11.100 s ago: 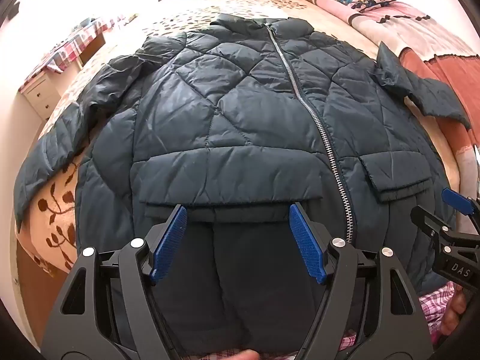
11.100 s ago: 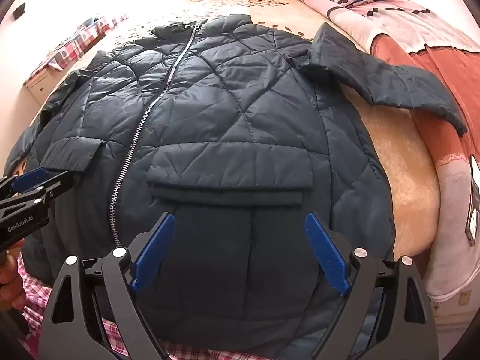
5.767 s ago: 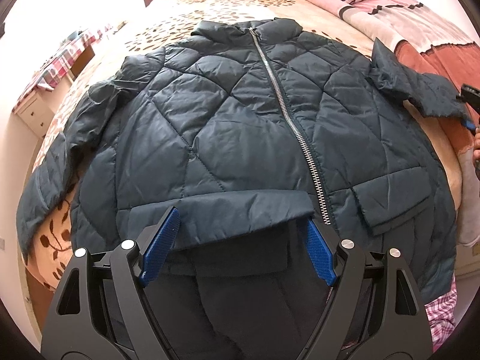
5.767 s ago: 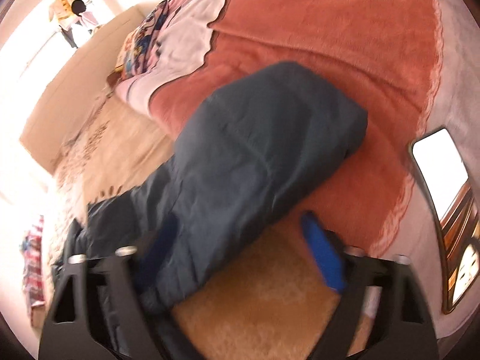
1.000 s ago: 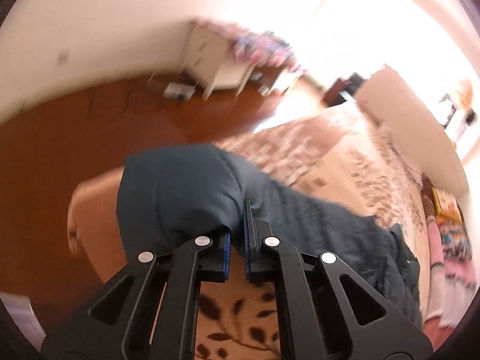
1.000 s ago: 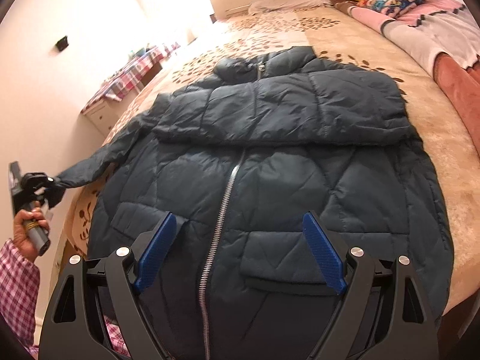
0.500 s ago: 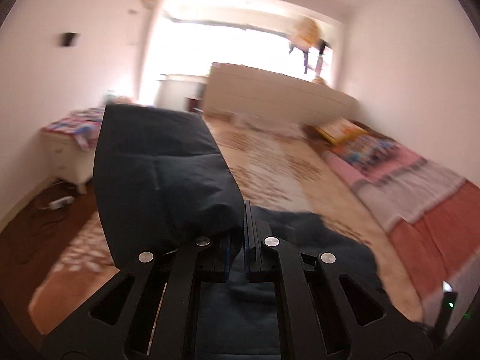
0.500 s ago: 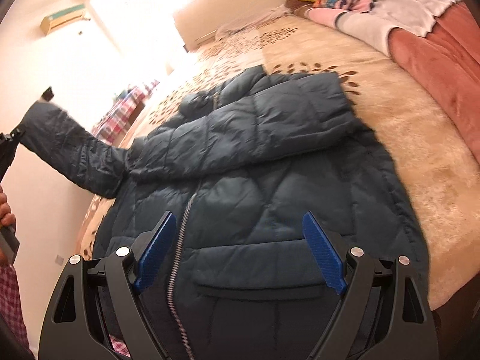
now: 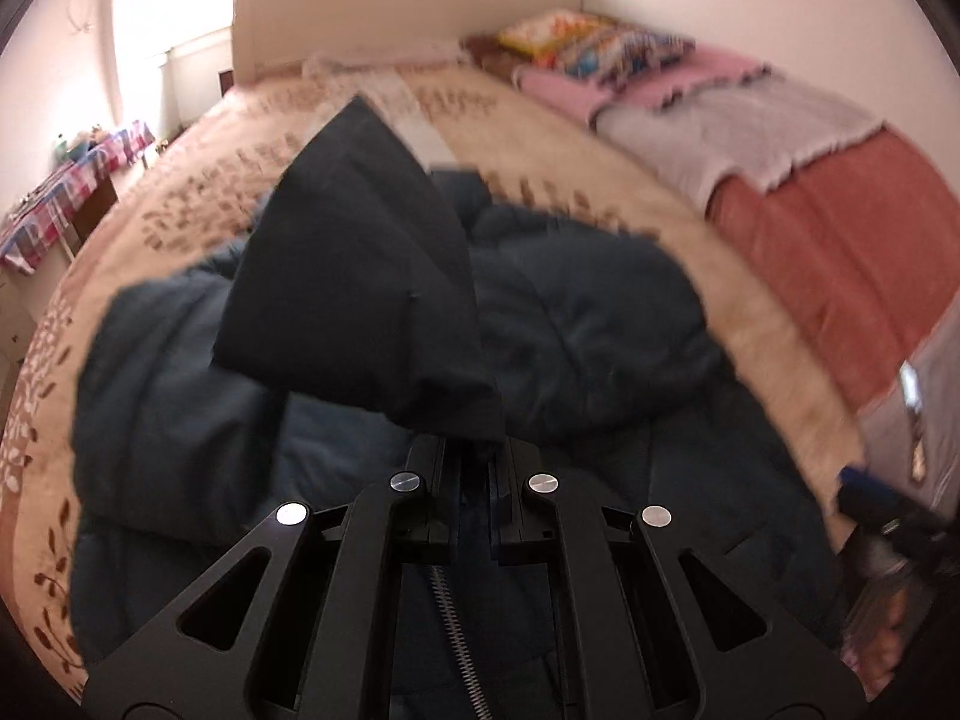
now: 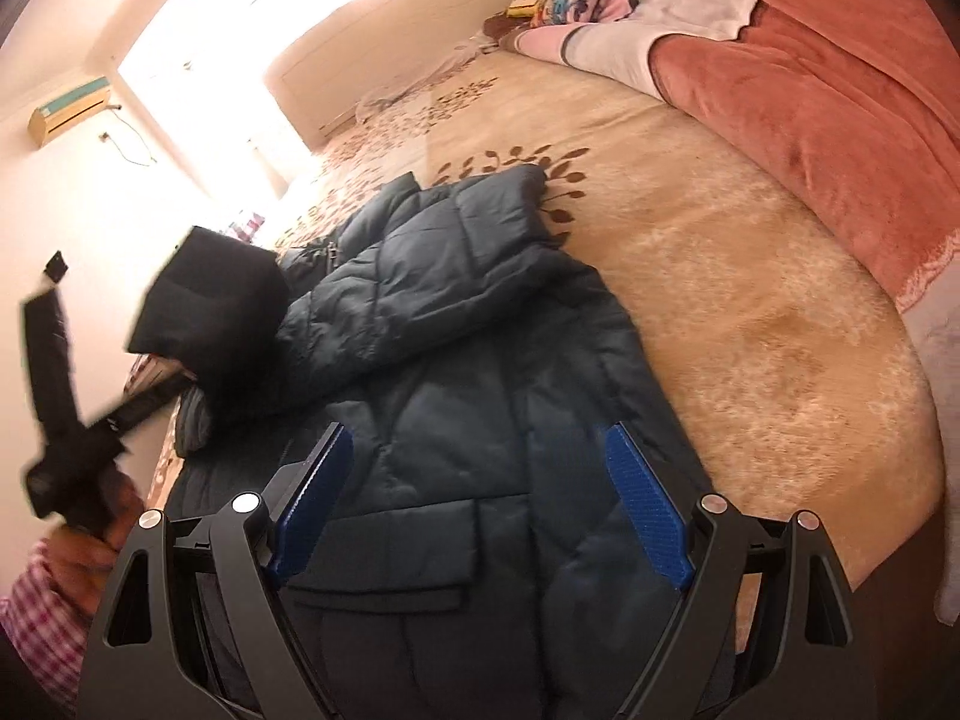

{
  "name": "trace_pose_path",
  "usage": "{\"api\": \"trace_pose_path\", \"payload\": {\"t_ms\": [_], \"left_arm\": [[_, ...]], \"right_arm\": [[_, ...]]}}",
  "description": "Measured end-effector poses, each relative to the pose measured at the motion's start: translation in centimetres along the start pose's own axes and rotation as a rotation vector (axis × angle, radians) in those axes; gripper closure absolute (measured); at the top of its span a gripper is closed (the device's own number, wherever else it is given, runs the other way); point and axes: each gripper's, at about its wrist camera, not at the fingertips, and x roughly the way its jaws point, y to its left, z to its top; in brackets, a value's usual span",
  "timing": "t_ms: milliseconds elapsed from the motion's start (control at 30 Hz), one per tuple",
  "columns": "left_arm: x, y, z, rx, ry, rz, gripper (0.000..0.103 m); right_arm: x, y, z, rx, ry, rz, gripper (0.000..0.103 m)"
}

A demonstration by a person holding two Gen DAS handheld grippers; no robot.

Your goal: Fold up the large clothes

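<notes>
A dark teal quilted jacket (image 10: 480, 420) lies face up on the bed, zipper (image 9: 450, 612) down its middle. One sleeve (image 10: 444, 252) is folded across the chest. My left gripper (image 9: 477, 450) is shut on the cuff of the other sleeve (image 9: 360, 276) and holds it up over the jacket's chest; it also shows in the right wrist view (image 10: 210, 312). My right gripper (image 10: 480, 510) is open and empty above the jacket's lower part, near a flap pocket (image 10: 384, 588).
The bed has a beige leaf-print cover (image 10: 750, 300). A red and pink blanket (image 10: 828, 90) and pillows (image 9: 588, 42) lie along its right side. A bedside table with a plaid cloth (image 9: 66, 180) stands at the left. A headboard (image 9: 408, 12) is at the far end.
My left gripper has swung the held sleeve from off the bed's left side up and over the jacket's chest. My right gripper stayed open above the jacket's hem, tilting a little.
</notes>
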Motion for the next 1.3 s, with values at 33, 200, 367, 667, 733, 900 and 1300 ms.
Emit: {"api": "trace_pose_path", "payload": {"t_ms": [33,200,367,667,733,900,1300], "left_arm": [[0.9,-0.4,-0.4,0.009,0.024,0.003,0.097],[1.9,-1.0,-2.8,0.027,0.102,-0.006,0.076],[0.2,-2.2,-3.4,0.092,0.095,-0.068,0.04],[-6.1,0.9,-7.0,0.076,0.049,-0.088,0.038],[-7.2,2.8,-8.0,0.023,0.043,-0.068,0.037],[-9.2,8.8,-11.2,-0.152,0.054,0.008,0.037],[-12.0,17.9,-16.7,-0.345,0.064,0.17,0.037]], "right_arm": [[0.1,-0.2,0.0,0.004,0.003,0.0,0.02],[1.1,-0.4,-0.1,0.017,0.025,0.005,0.02],[1.9,0.7,0.0,0.004,0.058,0.026,0.02],[4.5,2.9,0.2,0.063,0.156,0.142,0.019],[5.3,3.6,0.4,0.068,0.169,0.15,0.019],[8.6,5.8,1.3,0.068,0.203,0.126,0.025],[11.1,5.9,1.2,0.079,0.24,-0.003,0.092]]}}
